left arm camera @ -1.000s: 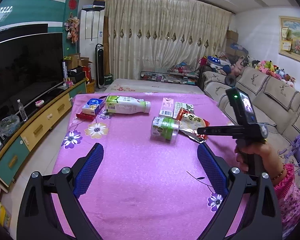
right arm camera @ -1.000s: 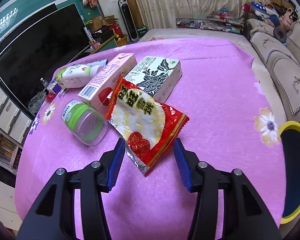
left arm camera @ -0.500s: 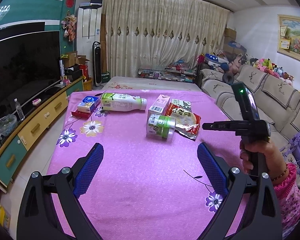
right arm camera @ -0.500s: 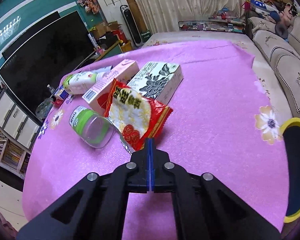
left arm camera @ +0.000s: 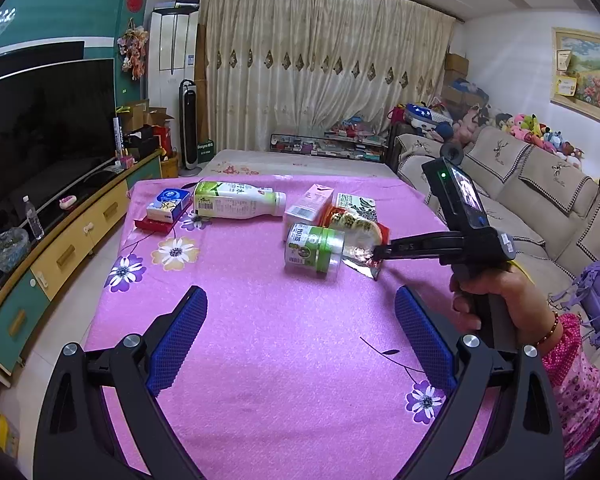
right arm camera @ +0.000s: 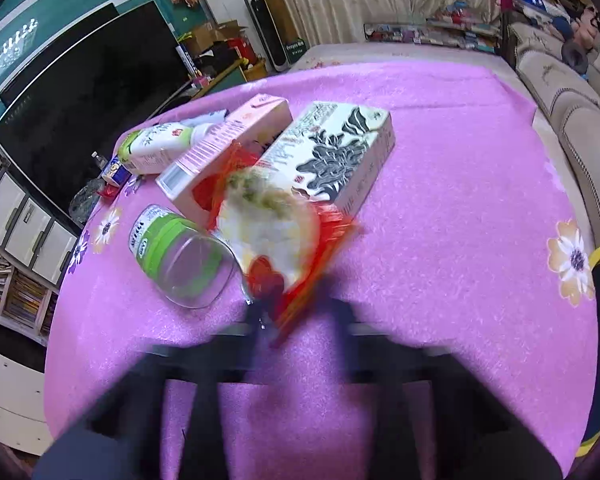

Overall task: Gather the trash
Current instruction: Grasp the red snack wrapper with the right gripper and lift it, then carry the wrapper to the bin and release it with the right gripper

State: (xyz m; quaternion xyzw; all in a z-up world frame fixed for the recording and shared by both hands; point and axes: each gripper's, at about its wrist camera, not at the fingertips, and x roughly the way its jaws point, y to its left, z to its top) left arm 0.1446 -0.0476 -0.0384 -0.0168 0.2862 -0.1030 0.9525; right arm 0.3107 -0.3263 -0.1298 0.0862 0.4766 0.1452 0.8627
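A: What is catalogued in the left wrist view, left to right?

B: A blue tissue pack [left arm camera: 168,205], a white bottle [left arm camera: 236,201] laid on its side, a pink carton [left arm camera: 309,206], and a green-lidded jar [left arm camera: 315,246] are listed on the pink-clothed table [left arm camera: 260,340]. The left gripper [left arm camera: 300,336] is held over bare cloth, its fingers [left arm camera: 178,334] spread wide with nothing between them. At the right, the right gripper [left arm camera: 378,251] is seen side-on in a hand [left arm camera: 488,292], its tips pinched on the corner of the red snack wrapper [left arm camera: 356,226] just beside the jar.

A: What is added by the right wrist view?

B: The wrapper [right arm camera: 276,236] is recorded blurred and raised at its near end. A flower-printed box [right arm camera: 336,152], mostly hidden in the other view, is shown in full. The fingers are smeared by motion; their closure cannot be told here.
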